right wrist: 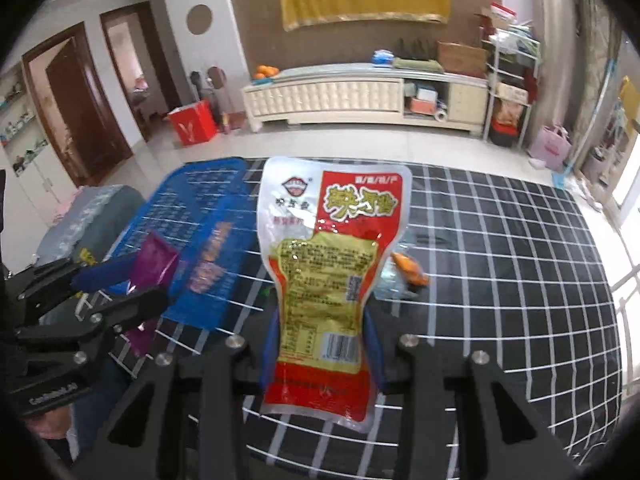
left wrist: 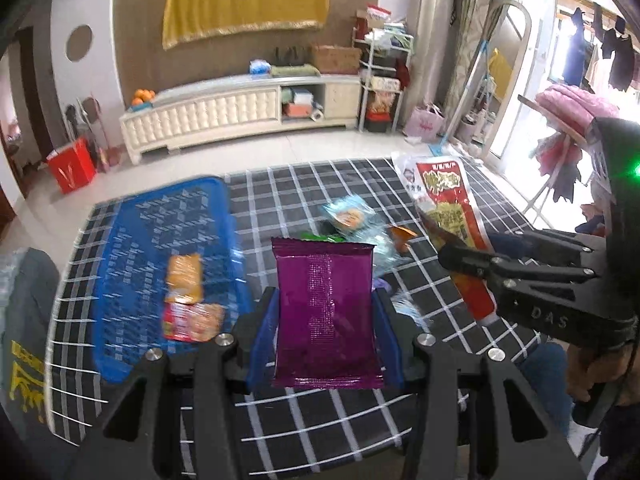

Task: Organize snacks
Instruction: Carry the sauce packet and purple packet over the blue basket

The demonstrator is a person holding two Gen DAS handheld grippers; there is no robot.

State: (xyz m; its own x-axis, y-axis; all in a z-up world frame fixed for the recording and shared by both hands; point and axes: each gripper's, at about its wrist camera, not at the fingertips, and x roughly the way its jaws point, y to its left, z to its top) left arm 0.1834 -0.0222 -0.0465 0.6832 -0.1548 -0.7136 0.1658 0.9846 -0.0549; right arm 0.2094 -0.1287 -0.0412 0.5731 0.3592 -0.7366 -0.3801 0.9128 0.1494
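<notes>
Item 1. Left gripper [left wrist: 326,316]: jaws clenched on the purple packet [left wrist: 326,312], one blue pad at each side edge, the packet held upright above the checked bench [left wrist: 420,200].

Item 2. Right gripper [right wrist: 322,344]: jaws clenched on the red-and-yellow pouch [right wrist: 332,272], gripped at its narrow lower half, its wide printed top standing free above the bench.

Item 3. Blue basket [left wrist: 132,240]: sat on the left part of the bench. Contents seen from the left wrist: an orange packet [left wrist: 185,279] and, just beside it on the near side, a red-and-white packet [left wrist: 192,322]. Both lay flat on the basket floor; the rest of the floor was bare.

Item 4. Loose stock on the bench, beyond the purple packet: a clear-wrapped snack [left wrist: 348,216] and a small orange packet [right wrist: 410,270]; others were blurred.

Step in hand, as judged: carry, both snacks lifted and not yet over the basket.

Next move, as judged: bring each packet leftward over the basket, lower it clear of the two packets inside, then release.
</notes>
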